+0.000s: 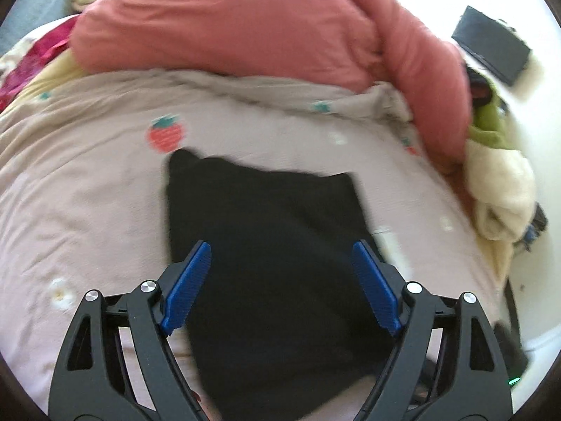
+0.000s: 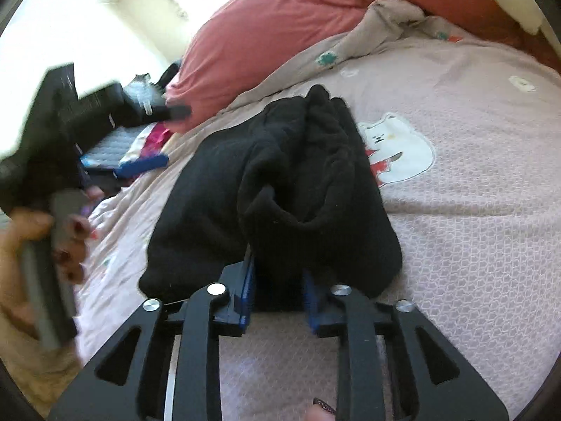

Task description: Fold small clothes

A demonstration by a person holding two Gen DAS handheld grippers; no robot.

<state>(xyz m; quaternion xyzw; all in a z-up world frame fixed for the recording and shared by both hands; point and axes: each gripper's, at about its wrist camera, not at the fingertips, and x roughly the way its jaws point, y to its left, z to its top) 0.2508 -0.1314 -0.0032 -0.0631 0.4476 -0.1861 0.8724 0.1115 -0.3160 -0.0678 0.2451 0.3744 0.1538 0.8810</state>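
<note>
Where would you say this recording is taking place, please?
Most likely a bedroom at home. The black garment lies on a bed with a pink cartoon-print bedspread; a big salmon duvet is bunched at the far end, and loose clothes are heaped at the side.

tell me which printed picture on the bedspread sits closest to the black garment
The white bear print: the black garment touches and partly covers it, unlike the small flower prints farther off.

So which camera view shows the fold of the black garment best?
The right wrist view: the black garment shows its doubled-over top layer and open cuff clearly. The left wrist view shows the same garment only as a flat, blurred dark shape, without visible layers.
</note>
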